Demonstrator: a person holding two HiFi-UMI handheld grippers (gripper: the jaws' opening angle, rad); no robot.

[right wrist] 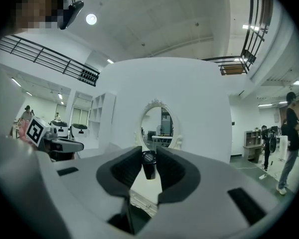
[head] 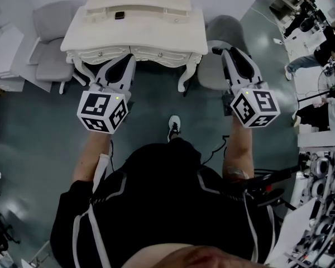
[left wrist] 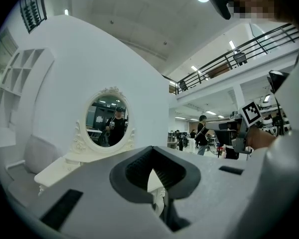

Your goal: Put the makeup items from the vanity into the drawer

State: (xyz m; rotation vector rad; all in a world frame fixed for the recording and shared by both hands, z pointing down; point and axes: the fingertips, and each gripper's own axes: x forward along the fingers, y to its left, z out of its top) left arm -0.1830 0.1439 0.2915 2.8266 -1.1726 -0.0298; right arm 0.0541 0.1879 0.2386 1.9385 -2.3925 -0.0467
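Observation:
The white vanity (head: 156,35) stands in front of me, its front drawers (head: 103,53) shut. One small dark item (head: 119,15) lies on its top near the back. My right gripper (head: 219,50) hangs off the vanity's right front corner. In the right gripper view, that gripper (right wrist: 149,161) is shut on a small black makeup item (right wrist: 149,166), which stands upright between the pads. My left gripper (head: 129,59) is held at the vanity's front edge. In the left gripper view, this gripper (left wrist: 152,168) has its pads meeting at the tips with nothing between them.
A grey armchair (head: 50,38) stands left of the vanity and a grey stool (head: 226,35) at its right. The oval mirror (right wrist: 159,126) rises at the back of the vanity. Desks and people (head: 318,49) fill the far right.

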